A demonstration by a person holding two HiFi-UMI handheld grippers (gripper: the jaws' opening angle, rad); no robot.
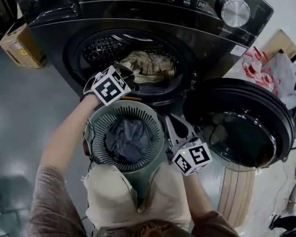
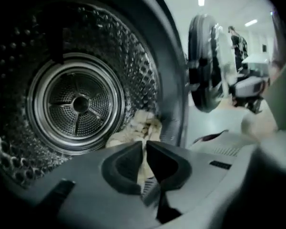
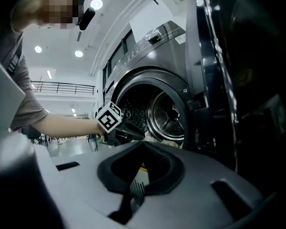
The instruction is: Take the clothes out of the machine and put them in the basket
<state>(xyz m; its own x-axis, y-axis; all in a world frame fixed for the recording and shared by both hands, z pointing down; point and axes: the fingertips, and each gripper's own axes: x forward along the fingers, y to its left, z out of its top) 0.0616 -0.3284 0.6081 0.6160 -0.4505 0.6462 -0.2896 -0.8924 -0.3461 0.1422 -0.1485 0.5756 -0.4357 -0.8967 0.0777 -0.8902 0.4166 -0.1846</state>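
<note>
A dark washing machine (image 1: 138,14) stands open, and beige clothes (image 1: 148,65) lie in the bottom of its drum (image 2: 76,104). My left gripper (image 1: 128,72) is at the drum's mouth, just above the lower rim. Its jaws are shut with nothing between them, and it points at the beige clothes (image 2: 138,125). A green slatted basket (image 1: 96,127) is held below the opening, with a grey garment (image 1: 128,139) in it. My right gripper (image 1: 169,119) sits beside the basket's right rim, shut and empty. In the right gripper view the left gripper (image 3: 139,136) shows in front of the drum.
The round door (image 1: 237,125) hangs open to the right, close to the right gripper. A cardboard box (image 1: 19,43) stands on the floor at the left. Red and white bags (image 1: 266,70) lie at the right. A person (image 2: 236,42) stands far off.
</note>
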